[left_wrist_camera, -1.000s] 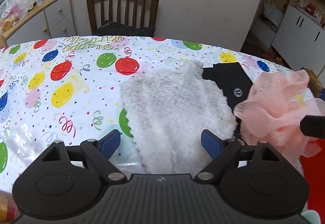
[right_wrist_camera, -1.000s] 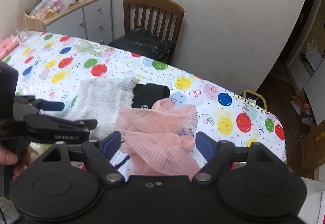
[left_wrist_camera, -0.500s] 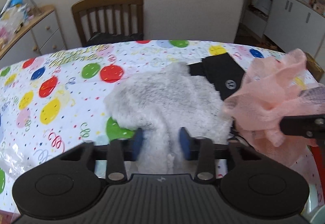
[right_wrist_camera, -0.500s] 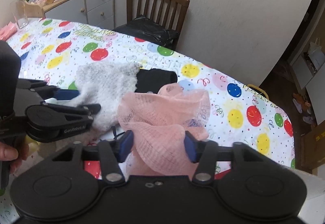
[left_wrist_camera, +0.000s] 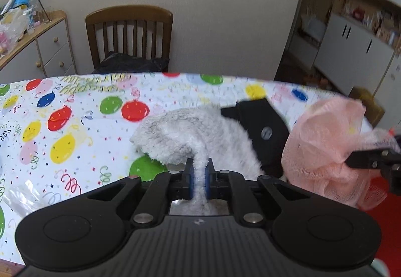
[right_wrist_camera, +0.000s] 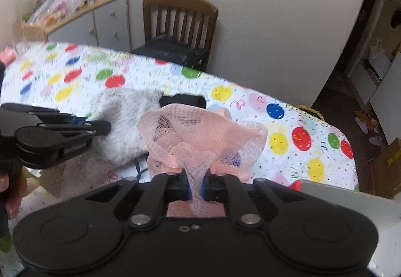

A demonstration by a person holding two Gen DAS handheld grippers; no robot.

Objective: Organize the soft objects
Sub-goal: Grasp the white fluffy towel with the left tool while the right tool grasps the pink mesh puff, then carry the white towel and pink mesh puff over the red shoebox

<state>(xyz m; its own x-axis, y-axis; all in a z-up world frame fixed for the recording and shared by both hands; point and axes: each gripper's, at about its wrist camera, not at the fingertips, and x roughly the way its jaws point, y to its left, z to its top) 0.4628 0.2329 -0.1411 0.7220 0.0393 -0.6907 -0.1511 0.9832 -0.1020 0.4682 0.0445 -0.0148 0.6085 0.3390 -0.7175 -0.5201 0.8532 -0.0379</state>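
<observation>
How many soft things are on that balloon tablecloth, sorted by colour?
White fluffy cloth: 1
Black fabric item: 1
Pink mesh pouf: 1
Total: 3

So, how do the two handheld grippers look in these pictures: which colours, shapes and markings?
Both are the same design. The left gripper and the right gripper have a matte black body with two round discs, black scissor-like link arms with silver pivot pins, and blue finger pads. The left body is ribbed, with a small pale logo. Seen from the right wrist, the left gripper's side bears small raised lettering, too blurred to read.
</observation>
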